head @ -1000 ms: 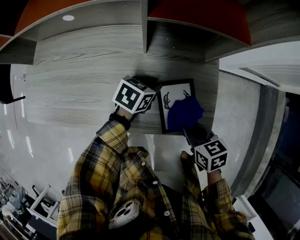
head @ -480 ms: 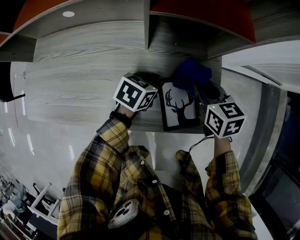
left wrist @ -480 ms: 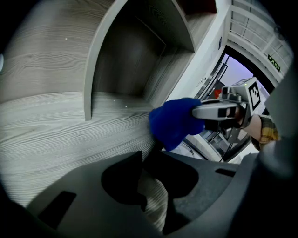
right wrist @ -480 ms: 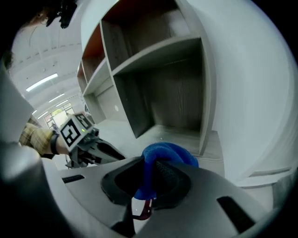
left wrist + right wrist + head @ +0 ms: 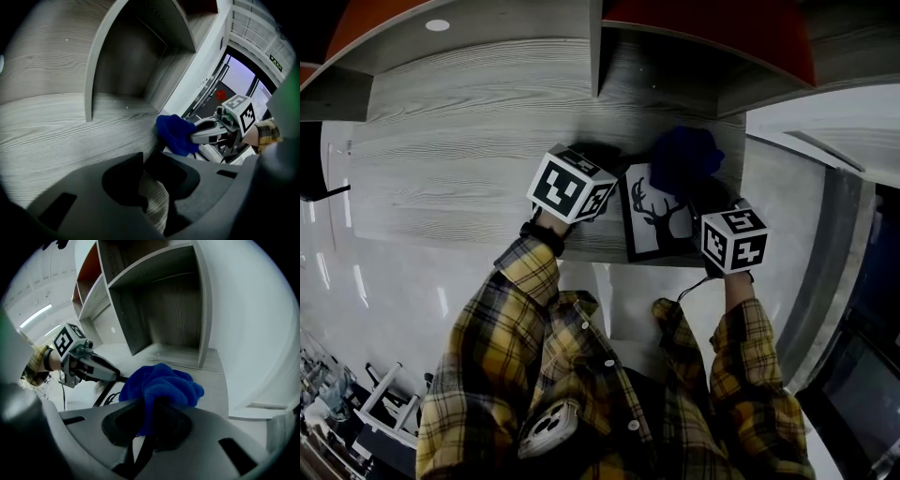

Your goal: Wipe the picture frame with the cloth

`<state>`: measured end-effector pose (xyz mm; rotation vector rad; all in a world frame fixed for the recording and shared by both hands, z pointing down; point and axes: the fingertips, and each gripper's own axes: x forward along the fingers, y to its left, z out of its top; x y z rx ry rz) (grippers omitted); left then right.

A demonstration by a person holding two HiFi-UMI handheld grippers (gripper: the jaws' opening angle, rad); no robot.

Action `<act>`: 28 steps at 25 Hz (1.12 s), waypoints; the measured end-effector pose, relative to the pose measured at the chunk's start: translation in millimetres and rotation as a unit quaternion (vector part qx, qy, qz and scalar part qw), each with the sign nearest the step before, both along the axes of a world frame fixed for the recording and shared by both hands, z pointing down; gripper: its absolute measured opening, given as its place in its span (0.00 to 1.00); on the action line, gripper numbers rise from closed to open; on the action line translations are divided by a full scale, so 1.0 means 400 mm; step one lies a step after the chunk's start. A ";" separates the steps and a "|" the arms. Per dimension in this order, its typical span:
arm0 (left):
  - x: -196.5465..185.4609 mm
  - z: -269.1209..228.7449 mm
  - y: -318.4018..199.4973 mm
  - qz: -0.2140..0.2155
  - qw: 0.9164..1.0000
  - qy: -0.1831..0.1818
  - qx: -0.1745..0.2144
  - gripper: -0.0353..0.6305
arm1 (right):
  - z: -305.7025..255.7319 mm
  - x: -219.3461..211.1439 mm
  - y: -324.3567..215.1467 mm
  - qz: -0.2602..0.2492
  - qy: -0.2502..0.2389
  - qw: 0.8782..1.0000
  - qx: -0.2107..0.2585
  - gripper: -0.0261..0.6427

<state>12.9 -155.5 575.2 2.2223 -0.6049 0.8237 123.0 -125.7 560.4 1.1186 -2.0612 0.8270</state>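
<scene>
A grey wood-grain bench (image 5: 459,141) fills the left of the head view, with an upright shelf divider (image 5: 594,47) standing at its 12 o'clock edge. A yellow plaid sleeve (image 5: 520,291) reaches up from 6 o'clock to the left hand-held gripper (image 5: 145,161), whose marker cube (image 5: 570,187) sits near the middle of the bench. Its jaws are drawn close together on the left edge of the picture frame (image 5: 661,225). The right gripper view shows the tips meeting that black edge.

The picture frame sits at 3 o'clock from the left cube, near the bench's front edge. It is black-rimmed, with a dark antlered deer head on a white ground. Whether it lies flat or leans I cannot tell.

A bunched blue cloth (image 5: 684,159) lies over the frame's 1 o'clock corner and hides that part of the rim.

The right hand-held gripper (image 5: 153,401) is clamped on the cloth, and a fold of it is pinched between the jaws while the rest bulges out ahead of them. Its marker cube (image 5: 733,240) sits at 5 o'clock from the cloth, just beside the frame's right edge, with a second plaid sleeve (image 5: 741,356) below it.
</scene>
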 end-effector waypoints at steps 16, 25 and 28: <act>0.002 -0.003 0.000 -0.003 1.000 0.001 -0.001 0.18 | -0.010 0.070 0.297 0.031 -0.027 0.997 -0.071 0.11; -0.001 -0.004 -0.002 -0.004 1.000 0.001 0.003 0.18 | -0.009 0.088 0.370 0.050 -0.026 0.994 -0.089 0.11; -0.002 -0.003 0.001 -0.005 1.000 0.002 0.013 0.18 | -0.046 0.082 0.358 0.056 -0.039 0.995 -0.072 0.11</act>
